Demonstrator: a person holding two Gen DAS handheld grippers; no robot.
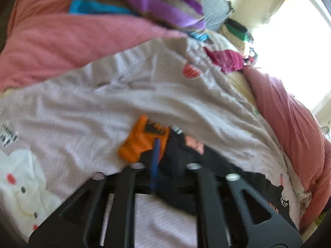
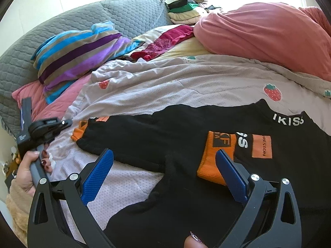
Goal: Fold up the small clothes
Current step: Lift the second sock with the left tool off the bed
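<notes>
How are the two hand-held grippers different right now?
The right hand-held gripper is open, its blue pads wide apart above the black top, gripping nothing. The left hand-held gripper is shut, its fingers close together, pinching that black top at its orange cuff. Both have the same black frame and blue pads.

A black garment (image 2: 165,140) with orange cuffs (image 2: 215,157) and white lettering lies partly folded on the bed.

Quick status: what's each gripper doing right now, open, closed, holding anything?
Left gripper: shut on the black garment at its orange cuff.
Right gripper: open, empty, above the black garment.
</notes>
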